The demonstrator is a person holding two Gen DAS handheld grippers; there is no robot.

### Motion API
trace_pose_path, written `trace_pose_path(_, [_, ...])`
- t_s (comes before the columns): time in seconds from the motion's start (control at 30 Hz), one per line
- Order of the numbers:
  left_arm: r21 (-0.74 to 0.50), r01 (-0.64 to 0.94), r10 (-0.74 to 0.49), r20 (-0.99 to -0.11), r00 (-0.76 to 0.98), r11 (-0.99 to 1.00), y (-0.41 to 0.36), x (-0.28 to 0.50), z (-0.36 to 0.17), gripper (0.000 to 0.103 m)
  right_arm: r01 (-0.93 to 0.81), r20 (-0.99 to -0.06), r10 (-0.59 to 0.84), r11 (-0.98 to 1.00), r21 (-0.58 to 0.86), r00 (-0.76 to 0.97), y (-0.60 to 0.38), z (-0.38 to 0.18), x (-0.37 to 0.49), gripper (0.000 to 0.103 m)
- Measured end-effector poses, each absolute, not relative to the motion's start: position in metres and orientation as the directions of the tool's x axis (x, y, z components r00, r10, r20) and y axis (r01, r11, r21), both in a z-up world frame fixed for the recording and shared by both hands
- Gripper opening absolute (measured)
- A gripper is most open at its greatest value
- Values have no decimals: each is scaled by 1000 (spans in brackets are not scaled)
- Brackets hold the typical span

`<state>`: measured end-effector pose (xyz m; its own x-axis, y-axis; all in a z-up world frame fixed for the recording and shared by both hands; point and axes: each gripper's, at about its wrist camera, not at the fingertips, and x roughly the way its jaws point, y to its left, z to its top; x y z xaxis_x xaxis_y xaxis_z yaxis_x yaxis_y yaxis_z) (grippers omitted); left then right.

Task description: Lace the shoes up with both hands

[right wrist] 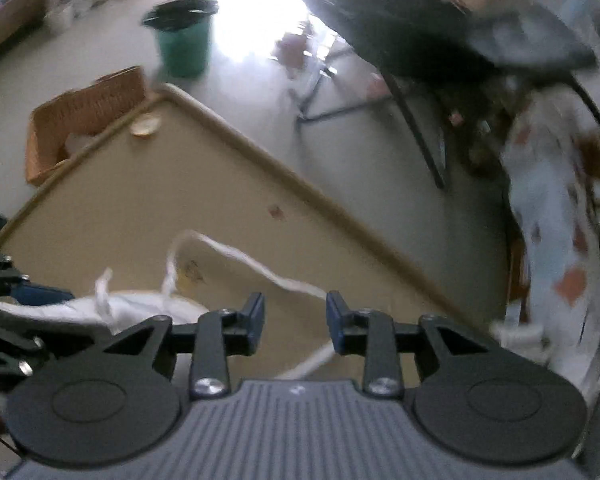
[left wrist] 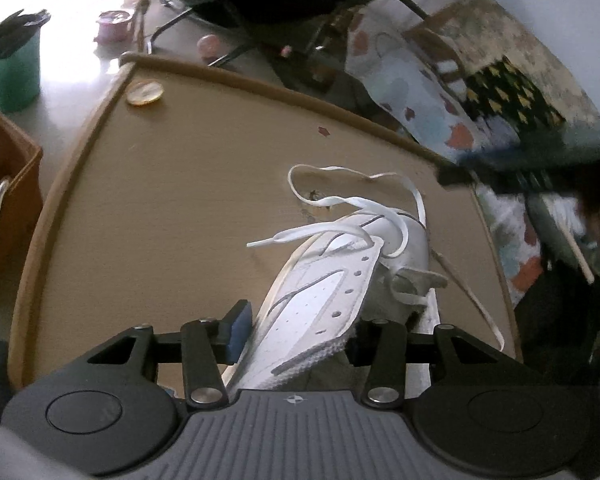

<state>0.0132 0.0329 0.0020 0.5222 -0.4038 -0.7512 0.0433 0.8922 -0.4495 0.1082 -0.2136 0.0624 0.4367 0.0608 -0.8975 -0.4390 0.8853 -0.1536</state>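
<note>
A white shoe (left wrist: 324,288) lies on the tan table (left wrist: 160,200) with its toe pointing away from me. My left gripper (left wrist: 300,328) is shut on the shoe near its heel, the blue pad pressed on its left side and the other finger hidden behind it. The white lace (left wrist: 340,204) loops loose over the toe. In the right wrist view my right gripper (right wrist: 295,320) stands open above the table. The lace (right wrist: 240,258) runs from the shoe (right wrist: 72,308) to its right finger and shows again low in the gap, but the pads do not press on it.
A green bin (left wrist: 12,72) and a wicker basket (left wrist: 4,184) stand on the floor to the left of the table. A round yellow disc (left wrist: 145,93) lies at the table's far corner. Patterned cloth (left wrist: 420,92) and black chair legs (right wrist: 420,132) crowd the right side.
</note>
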Motion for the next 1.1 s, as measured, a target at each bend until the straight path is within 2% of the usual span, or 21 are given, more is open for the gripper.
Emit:
trace_pose_path(0.07, [-493, -9, -413, -739, 532, 870, 36, 12, 0, 52, -355, -893, 79, 930, -94, 443, -235, 62, 92, 33])
trace_pose_path(0.2, [-528, -92, -393, -726, 565, 844, 33, 5, -4, 53, -311, -884, 198, 948, 63, 423, -258, 54, 38, 33])
trace_pose_path(0.3, [-522, -96, -385, -728, 567, 847, 30, 2, -3, 53, -373, -879, 297, 915, 152, 372, -253, 36, -10, 33])
trace_pose_path(0.43, [-575, -141, -407, -710, 574, 806, 37, -1, -7, 53, -447, -847, 347, 882, 148, 402, -227, 17, -59, 33])
trace_pose_path(0.53, [-560, -123, -402, -715, 572, 819, 34, -2, -6, 53, -509, -852, 372, 847, 150, 369, -207, 10, -66, 33])
trace_pose_path(0.67, [-521, -98, -384, -732, 563, 848, 28, 1, -4, 53, -601, -872, 331, 797, 55, 360, -181, 3, -71, 33])
trace_pose_path(0.8, [-553, -126, -396, -719, 571, 824, 33, 2, -6, 53, -640, -876, 276, 767, -48, 396, -169, 1, -77, 33])
trace_pose_path(1.03, [-595, -192, -391, -705, 592, 781, 36, -8, -9, 54, -438, -885, 76, 886, -151, 460, -217, 4, -50, 33])
trace_pose_path(1.1, [-608, -205, -394, -698, 598, 767, 31, -10, -9, 59, -366, -886, 41, 919, -149, 463, -236, 5, -39, 33])
